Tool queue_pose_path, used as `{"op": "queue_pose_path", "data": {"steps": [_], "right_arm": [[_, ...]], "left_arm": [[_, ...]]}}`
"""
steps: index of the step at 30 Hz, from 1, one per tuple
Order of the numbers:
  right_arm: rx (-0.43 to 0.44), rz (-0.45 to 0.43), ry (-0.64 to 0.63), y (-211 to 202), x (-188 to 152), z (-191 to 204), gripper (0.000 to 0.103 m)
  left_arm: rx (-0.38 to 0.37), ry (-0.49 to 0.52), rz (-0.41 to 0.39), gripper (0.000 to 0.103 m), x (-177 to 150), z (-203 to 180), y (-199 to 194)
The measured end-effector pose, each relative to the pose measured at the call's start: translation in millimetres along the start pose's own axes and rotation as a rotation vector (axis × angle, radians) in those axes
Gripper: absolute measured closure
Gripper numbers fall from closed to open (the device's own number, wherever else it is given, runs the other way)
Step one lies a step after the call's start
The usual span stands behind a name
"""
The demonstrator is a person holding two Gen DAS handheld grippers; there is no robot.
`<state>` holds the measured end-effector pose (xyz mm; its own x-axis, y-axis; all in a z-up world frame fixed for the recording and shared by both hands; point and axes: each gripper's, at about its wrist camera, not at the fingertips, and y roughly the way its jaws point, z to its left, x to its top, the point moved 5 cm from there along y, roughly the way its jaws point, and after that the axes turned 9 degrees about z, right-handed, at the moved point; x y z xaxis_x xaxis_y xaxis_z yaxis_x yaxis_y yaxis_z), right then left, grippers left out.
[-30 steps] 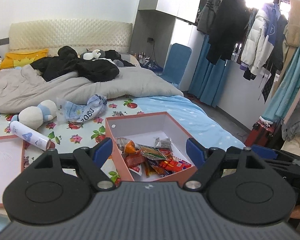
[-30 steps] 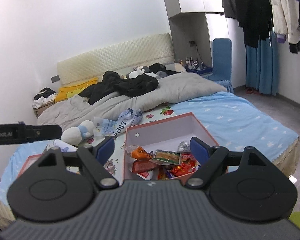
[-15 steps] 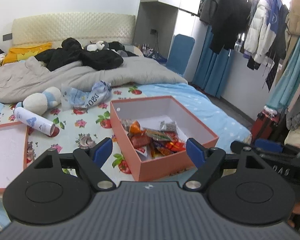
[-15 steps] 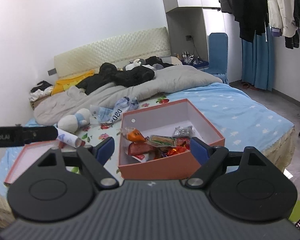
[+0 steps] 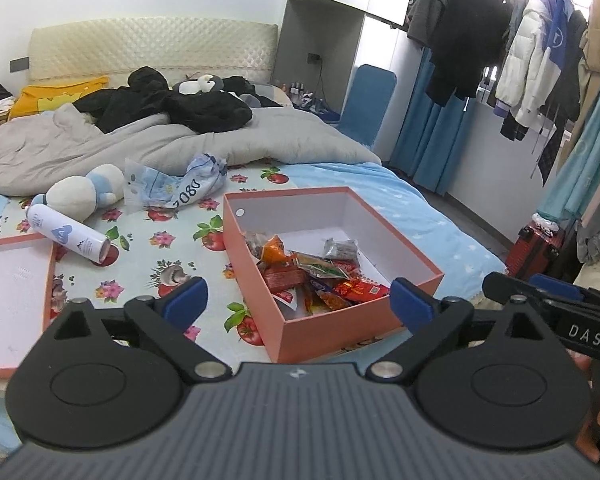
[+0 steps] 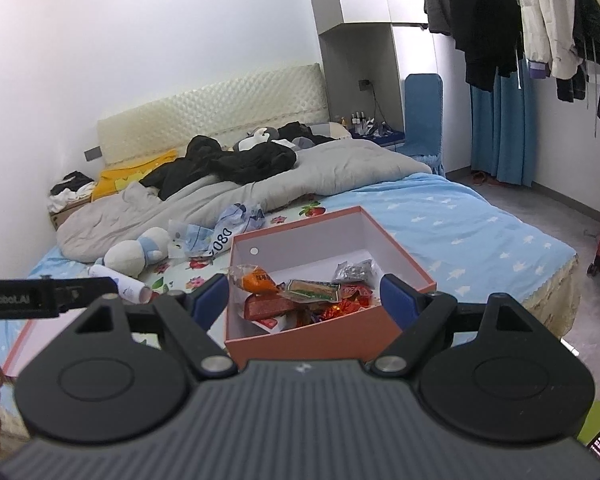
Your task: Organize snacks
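An open salmon-pink box (image 5: 340,328) sits on the flowered bedsheet with several bright snack packets (image 5: 308,272) heaped in its near half. My left gripper (image 5: 296,300) hovers just short of the box's near corner. Its jaws are opening, and nothing is gripped between the blue pads (image 5: 184,298). In the right wrist view the same box (image 6: 312,340) and snacks (image 6: 300,292) lie straight ahead. My right gripper (image 6: 303,295) is held open and empty before the box's front wall.
The box lid (image 5: 12,292) lies upturned at the left. A white spray can (image 5: 66,236), a plush toy (image 5: 80,192) and a crumpled wrapper (image 5: 180,184) lie beyond it. A grey duvet (image 5: 140,140) covers the bed's far half. A red suitcase (image 5: 540,244) stands on the floor at right.
Both grippers have sunk toward the bed, so the box now shows its front wall. The left jaws have spread wider. The right jaws keep the same gap.
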<state>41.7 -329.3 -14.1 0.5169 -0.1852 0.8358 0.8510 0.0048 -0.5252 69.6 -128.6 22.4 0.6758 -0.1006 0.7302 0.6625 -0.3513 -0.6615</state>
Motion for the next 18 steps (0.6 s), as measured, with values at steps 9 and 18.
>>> {"op": "queue_pose_path", "data": {"steps": [9,18], "right_arm": [[-0.028,0.022,0.007,18,3,-4,0.000],[-0.026,0.050,0.011,30,3,-4,0.000]], "left_arm": [[0.025,-0.051,0.031,0.001,10,12,25],[0.056,-0.035,0.053,0.001,15,18,42]]}}
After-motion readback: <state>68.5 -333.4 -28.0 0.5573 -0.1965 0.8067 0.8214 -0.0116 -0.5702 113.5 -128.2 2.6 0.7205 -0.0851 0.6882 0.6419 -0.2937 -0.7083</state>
